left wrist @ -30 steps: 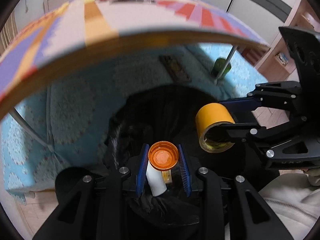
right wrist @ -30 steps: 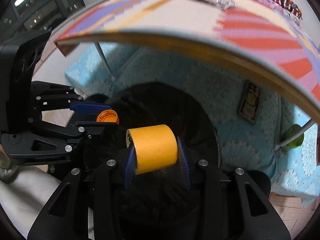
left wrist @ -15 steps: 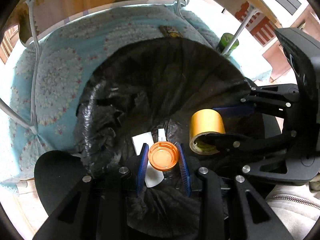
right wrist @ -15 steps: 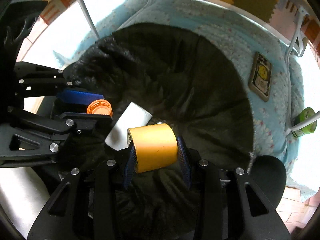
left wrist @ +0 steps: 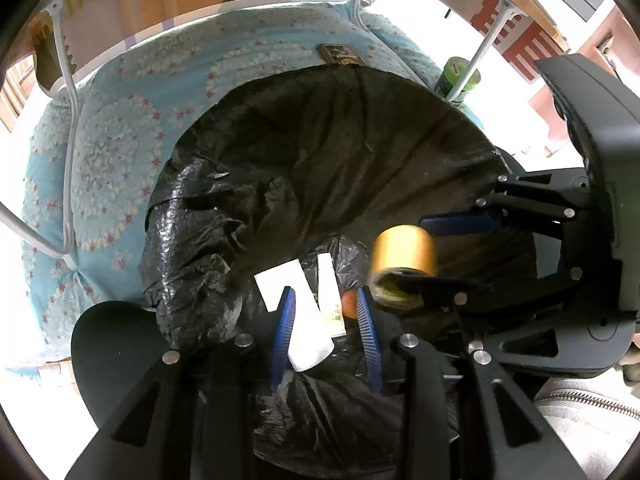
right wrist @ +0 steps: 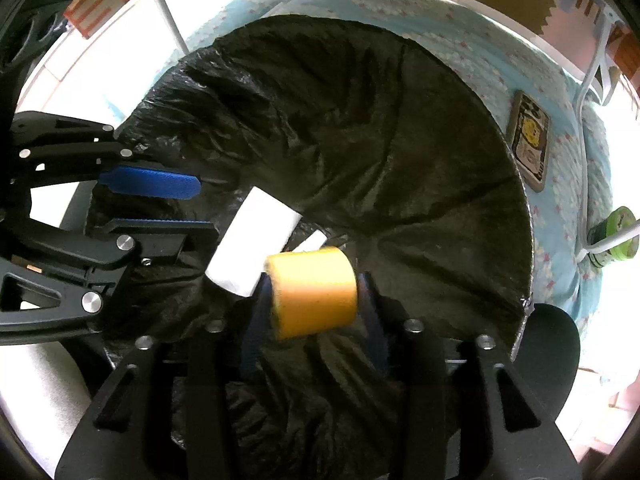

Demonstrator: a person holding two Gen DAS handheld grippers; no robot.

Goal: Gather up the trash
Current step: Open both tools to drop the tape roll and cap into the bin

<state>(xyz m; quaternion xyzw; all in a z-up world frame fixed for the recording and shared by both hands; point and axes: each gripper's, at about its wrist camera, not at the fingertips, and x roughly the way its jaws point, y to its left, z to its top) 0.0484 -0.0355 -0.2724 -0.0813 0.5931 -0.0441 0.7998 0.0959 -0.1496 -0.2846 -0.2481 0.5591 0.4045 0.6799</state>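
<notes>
Presently, station: both grippers point steeply down into the mouth of a black trash bag point(left wrist: 360, 152).
Left gripper point(left wrist: 326, 300): my jaws stand apart with nothing pinched between them. The right wrist view shows only dark bag between its blue pads point(right wrist: 150, 184).
Orange cap point(left wrist: 349, 305): only a sliver shows, just inside my left gripper's right-hand pad and lower down in the bag.
Right gripper point(right wrist: 316, 280): my jaws have just been opening, and the pads stand clear of the roll's ends.
Yellow tape roll point(right wrist: 314, 292): between my right jaws, blurred in both views and lying on its side over the bag's opening. No firm press on it is visible.
White paper scraps point(left wrist: 316, 320): inside the bag, beneath my left fingers.
Bag surroundings: a light-blue floral rug point(left wrist: 120, 152) lies under the bag, and white metal legs point(left wrist: 68, 120) stand on the rug.
Other items: a green roll point(left wrist: 458, 76) sits at the foot of one leg. A dark flat packet point(right wrist: 530, 140) lies on the rug just beside the bag's rim.
Operator: a grey zipped sleeve point(left wrist: 580, 420) shows at the lower right of the left wrist view.
</notes>
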